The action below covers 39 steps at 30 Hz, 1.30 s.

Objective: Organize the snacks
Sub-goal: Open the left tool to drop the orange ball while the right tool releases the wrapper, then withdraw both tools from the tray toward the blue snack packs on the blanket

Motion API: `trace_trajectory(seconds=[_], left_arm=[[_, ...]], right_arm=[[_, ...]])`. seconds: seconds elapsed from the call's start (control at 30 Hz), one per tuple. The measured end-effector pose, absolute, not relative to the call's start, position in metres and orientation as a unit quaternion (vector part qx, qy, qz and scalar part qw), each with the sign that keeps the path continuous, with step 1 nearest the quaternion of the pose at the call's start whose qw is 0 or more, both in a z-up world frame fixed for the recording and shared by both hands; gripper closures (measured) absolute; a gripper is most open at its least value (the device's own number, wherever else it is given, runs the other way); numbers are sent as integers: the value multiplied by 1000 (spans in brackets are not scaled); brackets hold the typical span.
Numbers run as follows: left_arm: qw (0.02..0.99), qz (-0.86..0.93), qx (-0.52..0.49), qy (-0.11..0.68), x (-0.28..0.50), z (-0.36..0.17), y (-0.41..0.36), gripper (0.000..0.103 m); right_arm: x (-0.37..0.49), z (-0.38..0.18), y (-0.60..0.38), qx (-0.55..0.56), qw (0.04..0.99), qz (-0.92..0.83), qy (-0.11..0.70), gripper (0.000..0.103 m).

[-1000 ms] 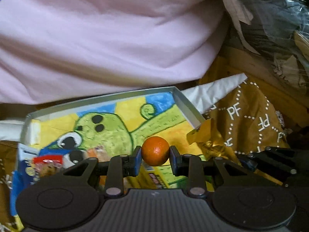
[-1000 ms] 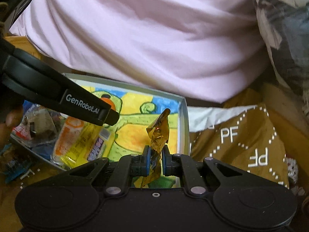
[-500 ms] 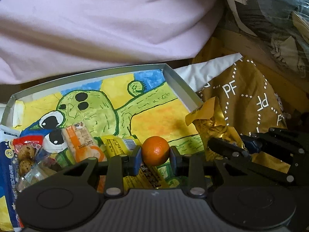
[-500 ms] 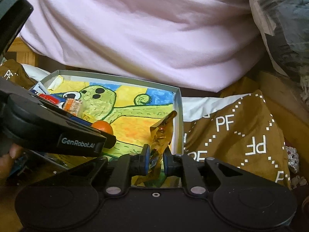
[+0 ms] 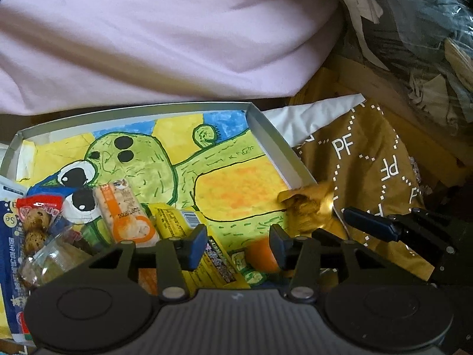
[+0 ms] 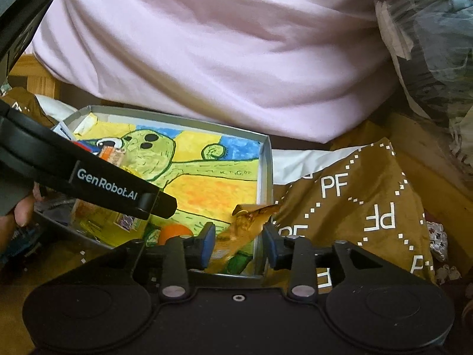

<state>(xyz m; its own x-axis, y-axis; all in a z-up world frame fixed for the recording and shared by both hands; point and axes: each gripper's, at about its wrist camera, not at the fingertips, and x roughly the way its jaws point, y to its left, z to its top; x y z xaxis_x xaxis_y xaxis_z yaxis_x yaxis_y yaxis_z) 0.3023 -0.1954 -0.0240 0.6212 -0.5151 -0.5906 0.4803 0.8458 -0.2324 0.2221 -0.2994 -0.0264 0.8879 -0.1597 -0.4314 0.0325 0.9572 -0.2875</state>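
Releasing: both jaws went from clamped to wide open within the last half second, so both items count as dropped off.
Left gripper (image 5: pixel 238 244): jaws spread, holding nothing.
Small round orange fruit (image 5: pixel 261 256): no longer centred in the pinch; sits low against the inner face of the right-hand jaw, on the tray floor, blurred so possibly moving. Also seen from the right wrist view (image 6: pixel 174 233).
Right gripper (image 6: pixel 238 244): jaws spread, no grip.
Crinkled gold foil wrapper (image 6: pixel 248 224): loose between the open jaws, draped at the tray's near right corner; whether fully inside the wall, cannot tell.
Shallow grey cardboard tray with green cartoon drawing (image 5: pixel 272 145): packets piled at its left end, middle and far end bare.
Brown PF-print cloth (image 6: pixel 354 195): just right of the tray.
Task read: two snacks delivered; next likely back both grippers out.
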Motion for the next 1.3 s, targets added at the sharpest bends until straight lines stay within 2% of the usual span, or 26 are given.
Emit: trace_trajectory(seconds=[0.17, 0.23, 0.3, 0.5, 0.73, 1.3], left_arm=[[912, -265, -39, 312, 293, -15, -180, 34], [917, -260, -43, 301, 287, -9, -169, 30], [923, -255, -41, 284, 279, -1, -157, 18], [942, -232, -30, 239, 255, 22, -123, 7], [972, -179, -3, 154, 202, 46, -86, 1], [988, -91, -29, 123, 109, 56, 1, 0]], right_arm=[[212, -20, -298, -130, 967, -53, 213, 46], [204, -16, -299, -118, 971, -54, 203, 37], [198, -12, -298, -112, 972, -55, 197, 28], [179, 10, -285, -98, 980, -47, 164, 16], [146, 37, -263, -65, 989, -29, 132, 8], [64, 65, -213, -32, 993, 28, 107, 1]])
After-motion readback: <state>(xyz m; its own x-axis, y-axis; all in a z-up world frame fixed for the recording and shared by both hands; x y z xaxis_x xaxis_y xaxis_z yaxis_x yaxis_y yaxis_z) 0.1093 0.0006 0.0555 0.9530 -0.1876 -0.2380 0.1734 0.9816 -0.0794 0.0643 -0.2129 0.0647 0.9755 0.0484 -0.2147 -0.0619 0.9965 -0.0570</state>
